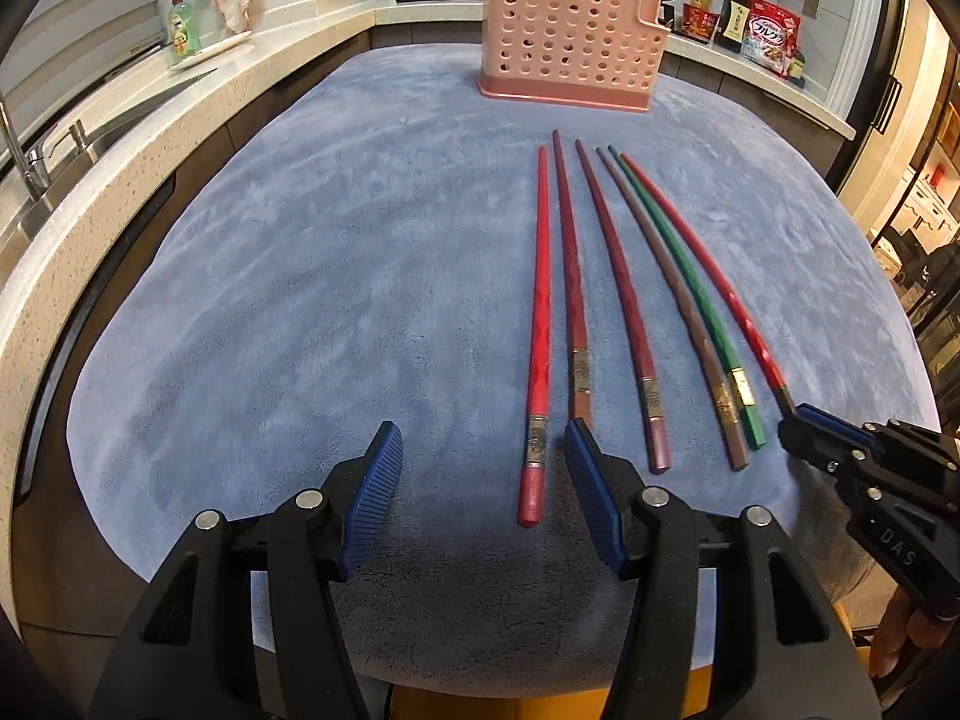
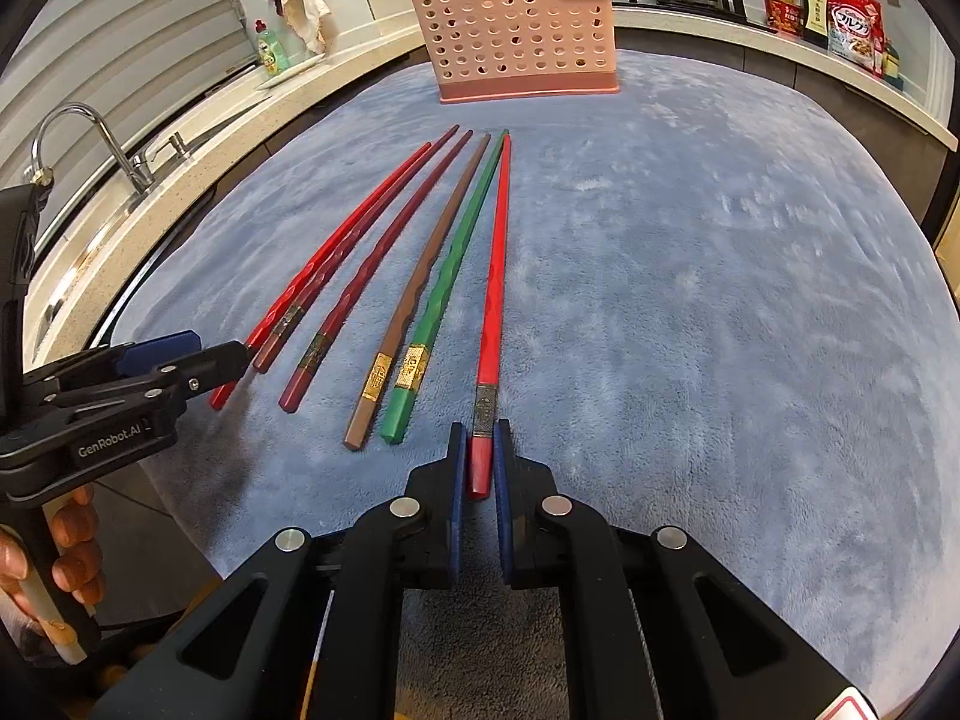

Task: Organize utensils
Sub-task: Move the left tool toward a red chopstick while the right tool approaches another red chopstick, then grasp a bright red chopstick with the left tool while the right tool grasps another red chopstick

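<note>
Several chopsticks lie side by side on the blue cloth (image 1: 300,300), tips toward a pink perforated utensil holder (image 1: 570,54) (image 2: 516,36) at the far end. My left gripper (image 1: 480,450) (image 2: 225,355) is open low over the cloth. The thick end of the leftmost red chopstick (image 1: 536,372) (image 2: 336,240) lies between its fingers, close to the right pad and not pinched. My right gripper (image 2: 480,441) (image 1: 795,420) is shut on the thick end of the rightmost red chopstick (image 2: 497,276) (image 1: 708,264). Two maroon, a brown (image 2: 420,288) and a green chopstick (image 2: 456,258) lie between the two red ones.
A sink with a faucet (image 2: 78,120) and a green soap bottle (image 1: 183,24) stand along the counter on the left. Pans sit on the stove behind the holder, with food packets (image 1: 771,36) at the back right. A hand (image 2: 72,546) holds the left gripper's handle.
</note>
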Motion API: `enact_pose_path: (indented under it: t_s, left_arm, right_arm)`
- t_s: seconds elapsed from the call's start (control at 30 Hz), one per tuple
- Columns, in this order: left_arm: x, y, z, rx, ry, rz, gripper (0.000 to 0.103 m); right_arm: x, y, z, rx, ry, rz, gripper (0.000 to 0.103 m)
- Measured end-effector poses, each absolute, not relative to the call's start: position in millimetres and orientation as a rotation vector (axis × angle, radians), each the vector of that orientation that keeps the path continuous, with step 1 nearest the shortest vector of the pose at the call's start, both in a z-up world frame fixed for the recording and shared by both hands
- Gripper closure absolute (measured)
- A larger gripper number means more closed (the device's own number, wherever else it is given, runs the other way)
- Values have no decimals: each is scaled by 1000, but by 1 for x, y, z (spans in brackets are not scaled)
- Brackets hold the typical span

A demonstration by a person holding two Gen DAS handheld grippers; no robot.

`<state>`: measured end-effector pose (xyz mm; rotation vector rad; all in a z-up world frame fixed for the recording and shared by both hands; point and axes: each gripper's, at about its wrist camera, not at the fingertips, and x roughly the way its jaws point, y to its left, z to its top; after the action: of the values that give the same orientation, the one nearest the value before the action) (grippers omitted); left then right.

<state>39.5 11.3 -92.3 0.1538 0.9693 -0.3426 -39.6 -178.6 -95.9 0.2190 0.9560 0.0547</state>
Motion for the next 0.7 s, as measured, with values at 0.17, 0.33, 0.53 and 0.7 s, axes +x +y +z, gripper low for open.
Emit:
enact_pose_path:
  t_s: [0.17,0.33,0.53,0.7]
  left_arm:
    - [41,10,-97,170,975,-332,53]
    - [43,7,-98,183,970,-333,59]
    - [44,2,-98,197,967,-345,74]
    - [45,-1,-97,196,972,-360,88]
  right_arm:
    - [-39,-179,-97,219,956,53,95]
    - [-39,-179,-97,219,956,54,95]
    - [-39,-179,-97,219,956,53,95]
    - [-40,-178,-97,220,956,54,95]
